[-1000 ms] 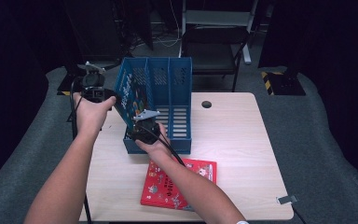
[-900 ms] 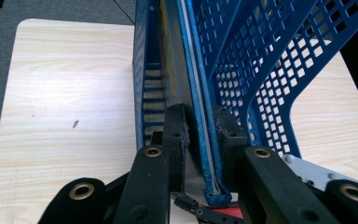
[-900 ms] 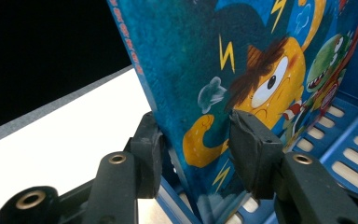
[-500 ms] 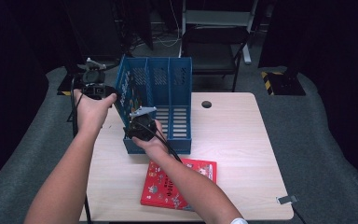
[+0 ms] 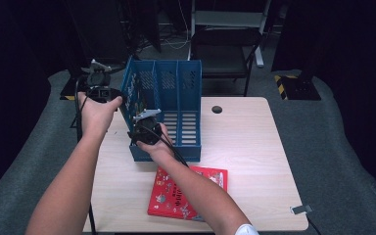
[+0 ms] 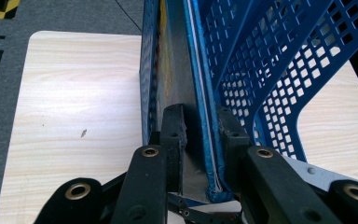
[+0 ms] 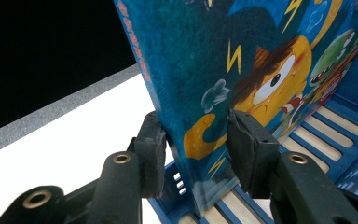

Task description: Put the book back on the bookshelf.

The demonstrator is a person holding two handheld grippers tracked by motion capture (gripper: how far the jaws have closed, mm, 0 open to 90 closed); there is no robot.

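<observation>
In the leftmost slot of the blue perforated plastic file rack [image 5: 176, 105] stands a thin blue picture book with a cartoon cover [image 7: 261, 70], upright on its lower edge, its long axis rising out of the slatted floor of the rack. The right tongs [image 7: 196, 140] straddle that book near its bottom corner at the open front of the rack, one jaw on the spine side and one on the cover; a sliver of gap shows beside each pad, so I judge them loosely closed around the book rather than clamped hard. The left tongs [image 6: 200, 135] reach in from the back of the rack and sit astride its left outer wall together with the book's edge, jaws close on both sides, apparently gripping the wall to steady the rack. So the book lies straight ahead of the right tongs, which are the nearer pair for seating it deeper into the slot. In front of the rack, flat on the pale wooden table [image 5: 249, 147], lies a red picture book [image 5: 196, 193], partly under the right forearm, waiting near the table's front edge.
</observation>
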